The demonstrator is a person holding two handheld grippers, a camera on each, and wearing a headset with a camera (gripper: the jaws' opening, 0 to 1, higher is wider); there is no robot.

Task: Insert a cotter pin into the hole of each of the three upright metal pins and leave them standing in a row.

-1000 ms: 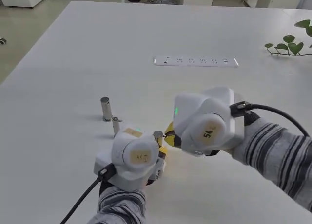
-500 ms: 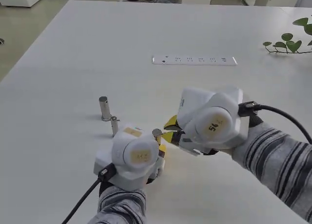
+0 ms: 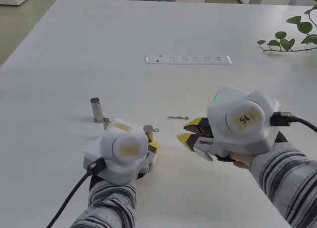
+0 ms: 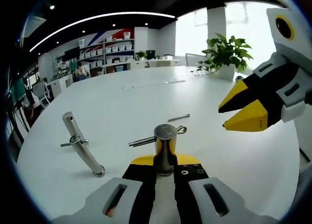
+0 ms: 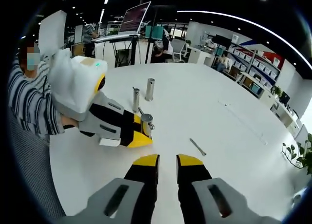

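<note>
Left gripper (image 3: 151, 143) pinching the held pin (image 3: 148, 131) upright on the table (image 3: 74, 49), a cotter pin (image 3: 155, 130) through its hole! Right gripper (image 3: 189, 131) sits just right of the held pin, jaws spread and empty. A loose cotter pin (image 3: 177, 118) lies flat just beyond the held pin. The far pin (image 3: 96, 109) and the middle pin (image 3: 105, 122) stand to its left, and a power strip (image 3: 188, 59) lies well beyond it.

Left gripper view: jaws tight on the held pin (image 4: 165, 153), its cotter pin (image 4: 153, 138) poking out both sides, and the right gripper (image 4: 233, 114) looming right of it.

Right gripper view: own jaws a little apart, with the loose cotter pin (image 5: 197, 147) ahead, right of the held pin (image 5: 146, 121).

My read: fetch that loose one next. Come down low, nip it by the looped end (it lies flat, so it may skid), and swing wide of the held pin so the left gripper isn't bumped.
</note>
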